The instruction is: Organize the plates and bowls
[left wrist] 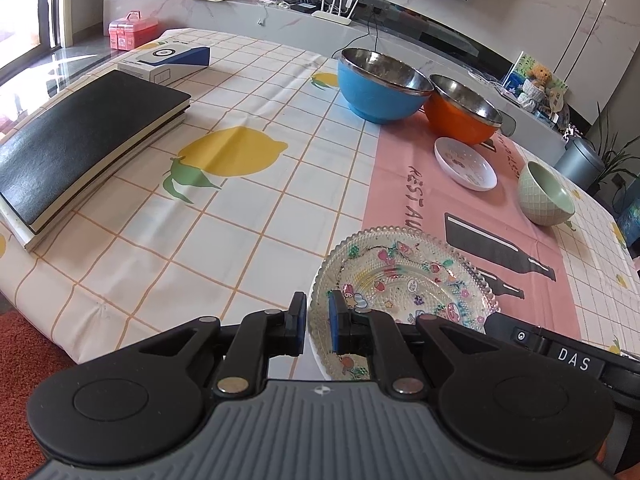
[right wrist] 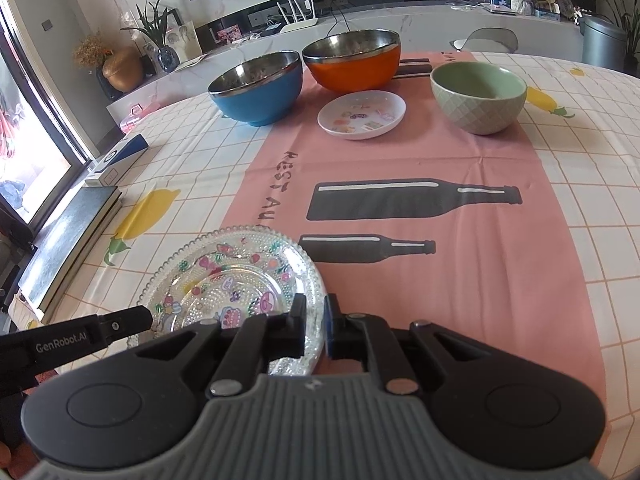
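Lying on the near edge of the tablecloth point(right wrist: 480, 300), the patterned glass plate point(left wrist: 404, 276) had its left rim clamped between the narrowed jaws of the left gripper point(left wrist: 318, 326) and its right rim pinched by the right gripper point(right wrist: 316, 330). Farther back stood a blue bowl point(right wrist: 256, 88), an orange bowl point(right wrist: 352, 62), a small white dish point(right wrist: 362, 114) and a green bowl point(right wrist: 478, 96).
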Available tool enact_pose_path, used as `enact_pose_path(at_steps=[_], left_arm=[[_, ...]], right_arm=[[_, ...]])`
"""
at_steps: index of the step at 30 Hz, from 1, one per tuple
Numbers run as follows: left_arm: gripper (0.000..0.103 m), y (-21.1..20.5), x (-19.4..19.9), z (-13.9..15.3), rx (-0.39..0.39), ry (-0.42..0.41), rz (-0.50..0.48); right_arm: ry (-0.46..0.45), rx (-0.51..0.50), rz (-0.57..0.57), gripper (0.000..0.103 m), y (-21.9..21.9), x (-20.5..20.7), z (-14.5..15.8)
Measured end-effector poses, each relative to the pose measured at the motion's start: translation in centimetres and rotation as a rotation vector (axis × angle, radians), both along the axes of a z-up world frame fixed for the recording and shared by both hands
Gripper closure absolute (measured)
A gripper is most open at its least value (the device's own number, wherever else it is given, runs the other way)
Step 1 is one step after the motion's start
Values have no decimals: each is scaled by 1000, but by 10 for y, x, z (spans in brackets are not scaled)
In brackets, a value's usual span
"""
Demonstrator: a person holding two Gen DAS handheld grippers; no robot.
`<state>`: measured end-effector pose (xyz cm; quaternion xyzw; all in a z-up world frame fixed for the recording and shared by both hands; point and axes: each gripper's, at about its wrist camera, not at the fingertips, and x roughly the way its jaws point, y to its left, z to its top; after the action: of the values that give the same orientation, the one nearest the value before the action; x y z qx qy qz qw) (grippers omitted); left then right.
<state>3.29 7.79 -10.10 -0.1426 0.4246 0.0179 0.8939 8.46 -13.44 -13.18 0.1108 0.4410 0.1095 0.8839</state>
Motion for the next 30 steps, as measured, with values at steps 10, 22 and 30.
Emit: enact_pose_path(at_steps=[10, 22, 30], left_arm=[[72, 10, 3, -5, -72, 32, 8], [84, 1, 4, -4, -33, 49, -16], [83, 5, 10, 12, 6, 15, 13]], right_arm=[[35, 49, -25, 84, -11, -8, 4], [47, 124, -22, 100, -16, -8, -3], [22, 172, -48, 94, -35, -7, -1]])
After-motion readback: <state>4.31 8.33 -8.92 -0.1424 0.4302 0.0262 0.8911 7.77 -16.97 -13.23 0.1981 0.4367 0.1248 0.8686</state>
